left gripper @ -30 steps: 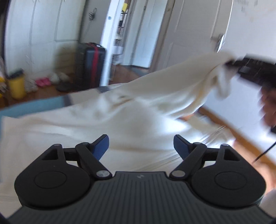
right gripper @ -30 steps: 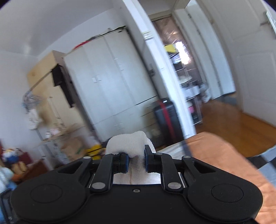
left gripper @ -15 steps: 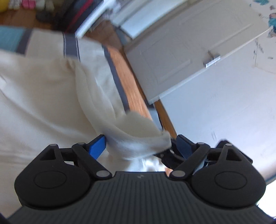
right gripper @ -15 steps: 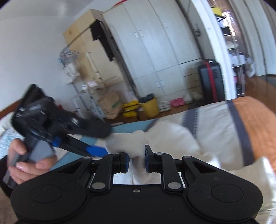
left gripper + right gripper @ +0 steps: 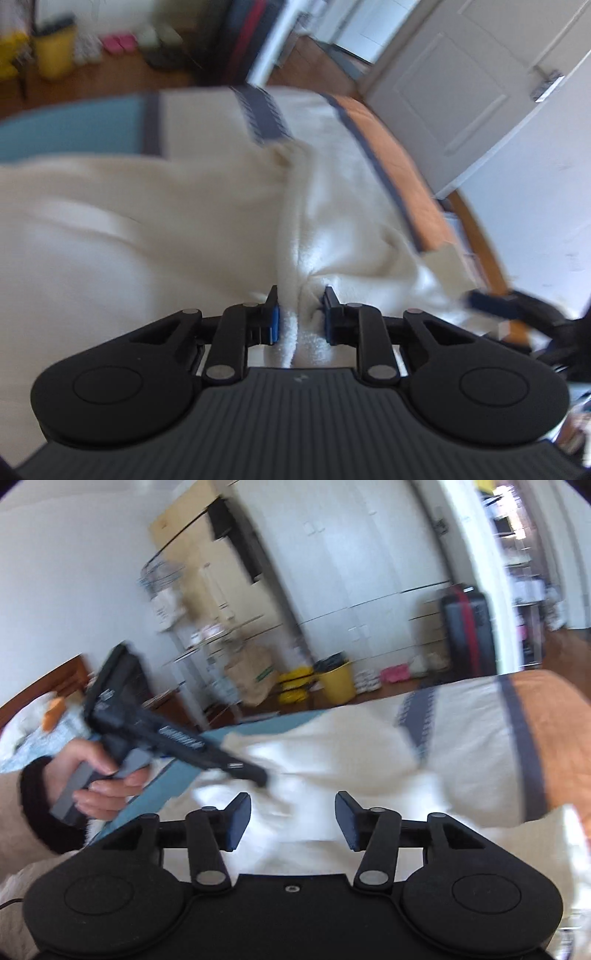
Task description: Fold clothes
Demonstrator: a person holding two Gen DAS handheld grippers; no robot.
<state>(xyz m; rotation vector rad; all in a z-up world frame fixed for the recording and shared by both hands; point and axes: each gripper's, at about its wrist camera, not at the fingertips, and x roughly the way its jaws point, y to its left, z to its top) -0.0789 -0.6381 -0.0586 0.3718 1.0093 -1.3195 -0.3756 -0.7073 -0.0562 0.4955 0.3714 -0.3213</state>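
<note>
Garment (image 5: 155, 236): cream, fleecy; spread over the bed (image 5: 417, 192), ahead of and beneath both claws. A bunched ridge runs from the left claw forward toward the bed's far edge.

Left claw (image 5: 300, 314): clenched on a fold of the garment; cloth pinched between the blue pads (image 5: 274, 325) and trailing back under the body. In the right wrist view the same claw (image 5: 258, 775) points down into the cloth, ahead and left of the right claw, its handle in the left hand (image 5: 99, 775).

Right claw (image 5: 293, 819): released, jaws wide apart, nothing between them; garment lies just below. Seen blurred at the right edge of the left wrist view (image 5: 484, 299).

Bed: striped cover in blue, cream, grey and orange.

Beyond the bed: suitcase (image 5: 467, 631), black with red stripe; yellow bin (image 5: 338, 679); white wardrobe (image 5: 351, 565); white door (image 5: 454, 77).
</note>
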